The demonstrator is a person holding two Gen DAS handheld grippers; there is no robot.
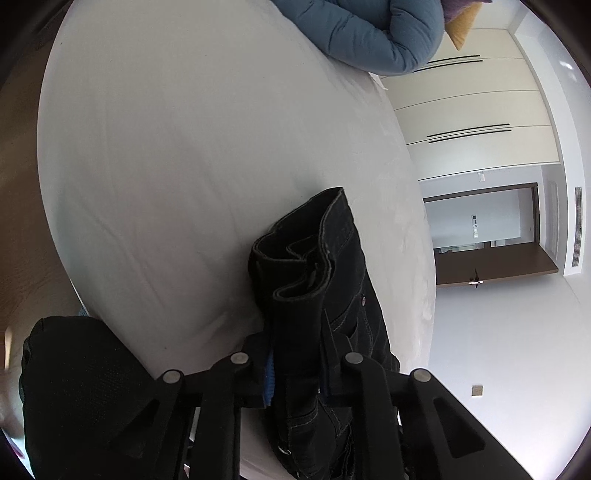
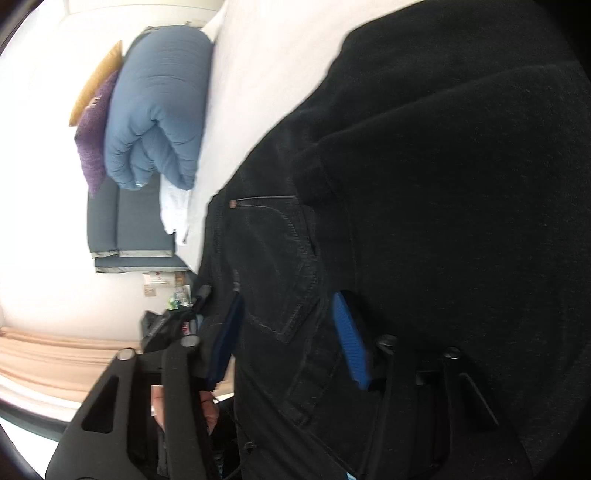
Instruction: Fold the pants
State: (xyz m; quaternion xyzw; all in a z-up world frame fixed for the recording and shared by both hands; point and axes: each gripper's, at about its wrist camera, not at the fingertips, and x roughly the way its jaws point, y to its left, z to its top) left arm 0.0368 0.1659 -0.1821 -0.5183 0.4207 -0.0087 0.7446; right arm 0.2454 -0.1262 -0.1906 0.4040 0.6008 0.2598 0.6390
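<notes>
Two claws grip my black pants (image 1: 325, 280) over the bed (image 1: 184, 166): left claw (image 1: 295, 369) pinches bunched denim running straight ahead; right claw (image 2: 288, 339) clamps the pocket panel.

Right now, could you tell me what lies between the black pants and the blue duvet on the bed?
Only bare white sheet lies between the black pants and the blue duvet; the left wrist view shows it best.

The pants (image 1: 321, 280) are black with pale stitching and a small copper rivet. The bed (image 1: 192, 147) is white. At twelve o'clock lies a blue quilted duvet (image 1: 373, 33) beside a purple pillow (image 2: 92, 140) and a mustard cushion (image 2: 96, 79). The tongs' pads (image 2: 349, 343) are bright blue.
</notes>
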